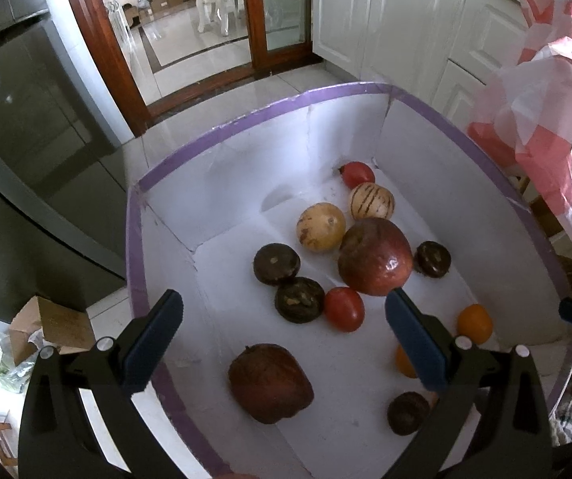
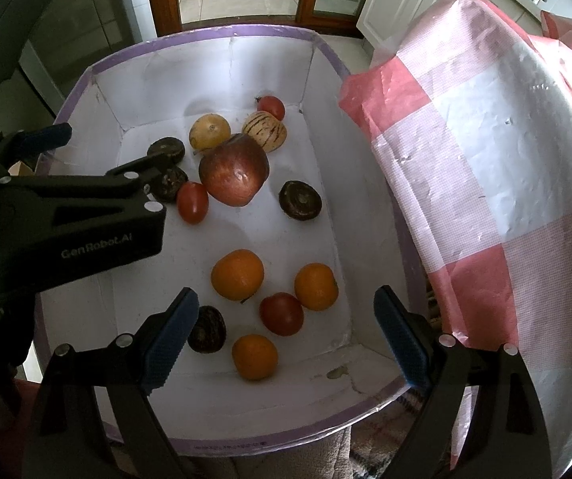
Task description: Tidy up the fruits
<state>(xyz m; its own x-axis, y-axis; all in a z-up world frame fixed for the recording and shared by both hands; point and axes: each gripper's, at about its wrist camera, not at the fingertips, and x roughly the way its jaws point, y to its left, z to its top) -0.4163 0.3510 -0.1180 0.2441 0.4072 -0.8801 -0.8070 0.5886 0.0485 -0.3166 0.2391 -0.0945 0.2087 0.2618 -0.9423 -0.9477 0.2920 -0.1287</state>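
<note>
My left gripper [image 1: 282, 333] and right gripper [image 2: 286, 335] hung over the purple-rimmed white cardboard box [image 2: 222, 34]. Both jaws stood spread, empty. Fruits lay inside it.

Black left gripper [image 1: 284, 335] with blue ribbed pads, silver screws, apparently "GenRobot.AI" lettering.

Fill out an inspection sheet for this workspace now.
Surface: white box with purple rim, holding the fruit.
Job's things: large red apple, three oranges, striped melon, tomatoes, dark round fruits, scattered loose.
Clutter: nothing seen.
Grippers: left gripper and right gripper open, above the box, holding nothing.
Cables: nothing seen.
Surroundings: red-and-white checked cloth beside the box; white cabinets, tiled floor.
</note>
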